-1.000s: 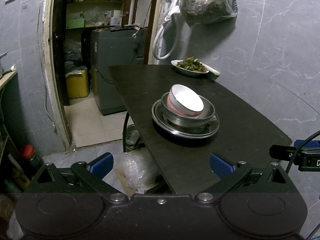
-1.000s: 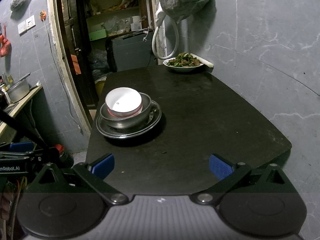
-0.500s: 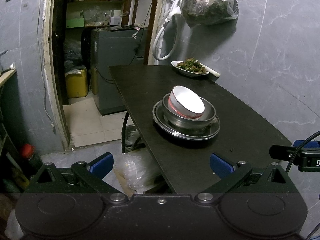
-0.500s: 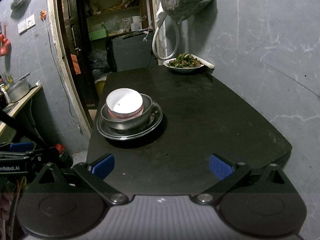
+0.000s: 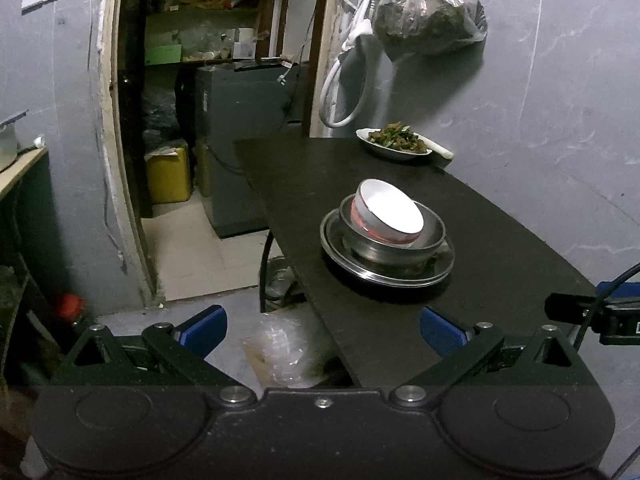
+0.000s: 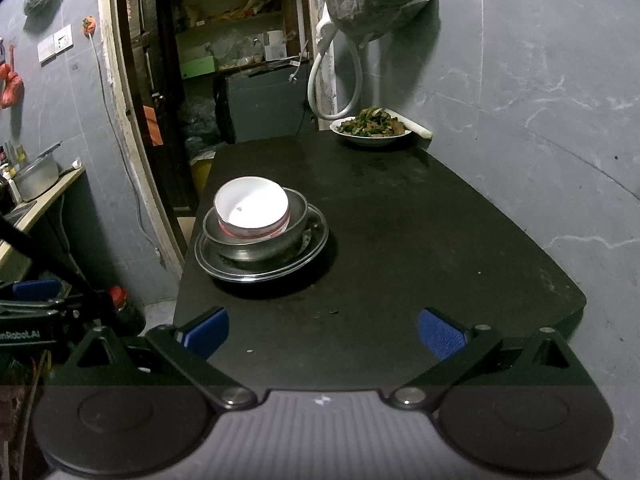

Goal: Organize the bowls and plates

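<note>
The desk is the largest item before you: a dark top that runs ahead of both hand-held grippers to the grey wall. Your right hand-held gripper is held over its near edge; your left hand-held gripper sits off its near left corner, with the floor below its left finger.

Ahead of your left hand-held gripper and slightly to the right stands the stack. From your right hand-held gripper it lies ahead and to the left, near the desk's left edge. At the bottom is a steel plate flat on the desk. A steel bowl stands on that plate. A white bowl with a red band sits inside the steel bowl, tilted, its mouth leaning toward the right side.

Far ahead of both hand-held grippers, at the desk's back edge by the wall, rests a dish of greens, well apart from the stack. A plastic bag hangs on the wall above it.

Your left hand-held gripper has its blue pads spread wide and grips nothing. Your right hand-held gripper likewise has its pads spread wide and grips nothing. Neither touches the stack.
</note>
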{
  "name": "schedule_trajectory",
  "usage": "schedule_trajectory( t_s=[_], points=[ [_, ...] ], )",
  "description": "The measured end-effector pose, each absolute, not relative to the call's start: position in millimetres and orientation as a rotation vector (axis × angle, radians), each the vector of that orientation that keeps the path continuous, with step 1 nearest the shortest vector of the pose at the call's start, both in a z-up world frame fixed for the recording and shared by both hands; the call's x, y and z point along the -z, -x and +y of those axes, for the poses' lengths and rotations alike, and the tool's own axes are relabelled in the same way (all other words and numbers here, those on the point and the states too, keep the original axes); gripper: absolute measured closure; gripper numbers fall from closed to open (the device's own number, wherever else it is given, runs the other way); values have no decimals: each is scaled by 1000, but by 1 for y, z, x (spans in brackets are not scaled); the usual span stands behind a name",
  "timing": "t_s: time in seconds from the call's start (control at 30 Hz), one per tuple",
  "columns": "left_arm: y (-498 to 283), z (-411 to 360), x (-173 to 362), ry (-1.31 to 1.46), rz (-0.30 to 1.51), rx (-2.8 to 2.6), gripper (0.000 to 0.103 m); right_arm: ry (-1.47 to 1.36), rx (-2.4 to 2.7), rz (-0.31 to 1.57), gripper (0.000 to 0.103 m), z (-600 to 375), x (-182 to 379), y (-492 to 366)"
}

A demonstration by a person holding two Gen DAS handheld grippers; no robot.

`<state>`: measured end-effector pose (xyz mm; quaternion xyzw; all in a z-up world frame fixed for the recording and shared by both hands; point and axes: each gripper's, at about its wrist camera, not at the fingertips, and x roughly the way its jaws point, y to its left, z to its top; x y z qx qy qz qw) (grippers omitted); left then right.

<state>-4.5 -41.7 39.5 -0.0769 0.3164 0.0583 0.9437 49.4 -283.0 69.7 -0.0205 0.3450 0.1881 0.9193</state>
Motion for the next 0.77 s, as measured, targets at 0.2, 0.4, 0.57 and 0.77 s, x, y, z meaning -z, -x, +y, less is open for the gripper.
schedule_trajectory(
  t_s=[0.2, 0.4, 0.57, 0.77],
  points=[
    [2, -41, -37, 164, 658, -120, 1, 41, -388, 712, 0, -283, -69, -51],
    [-1, -41, -34, 175, 668, -116, 1, 36, -390, 722, 0, -284, -66, -56],
    [-7, -42, -32, 174, 678, -122, 1, 31, -392, 732, 0, -285, -63, -62],
    [-18, -42, -28, 173, 696, -131, 1, 26, -398, 747, 0, -286, -58, -72]
  ],
)
